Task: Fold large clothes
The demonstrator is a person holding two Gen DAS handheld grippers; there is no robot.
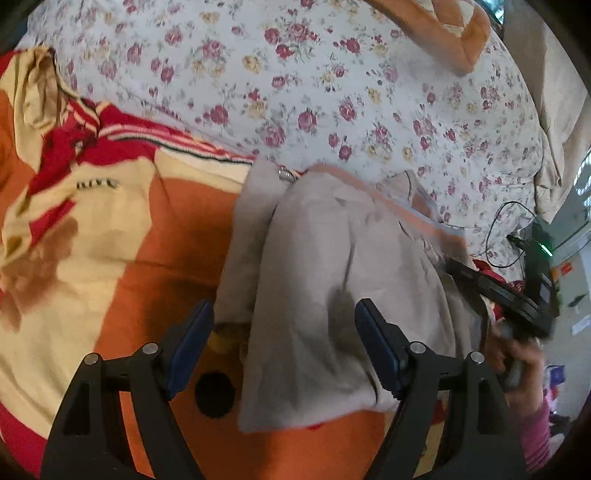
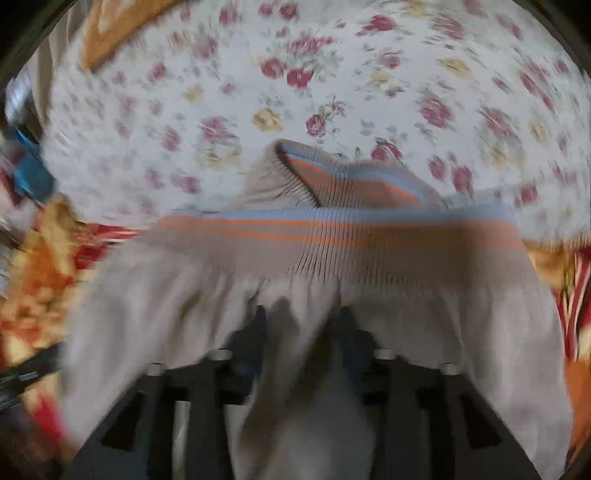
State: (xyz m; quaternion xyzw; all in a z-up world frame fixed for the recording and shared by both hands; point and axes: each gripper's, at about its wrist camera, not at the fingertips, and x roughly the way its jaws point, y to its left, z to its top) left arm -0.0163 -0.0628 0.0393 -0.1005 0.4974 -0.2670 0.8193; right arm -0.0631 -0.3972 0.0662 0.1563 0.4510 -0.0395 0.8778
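Note:
A grey-beige garment [image 1: 332, 295] with an orange and blue ribbed band lies on the bed, partly folded. My left gripper [image 1: 284, 332] is open just above its near left part, and grips nothing. My right gripper [image 2: 301, 325] is closed on a fold of the same garment [image 2: 424, 314], whose ribbed band [image 2: 332, 229] stretches across ahead of the fingers. The right wrist view is blurred. The right gripper also shows in the left wrist view [image 1: 509, 291], at the garment's right edge.
An orange, cream and red blanket [image 1: 122, 229] lies under the garment and to the left. A white flowered sheet [image 1: 332, 92] covers the bed beyond. A black cable [image 1: 506, 236] lies at the right. An orange pillow [image 1: 443, 29] sits at the far end.

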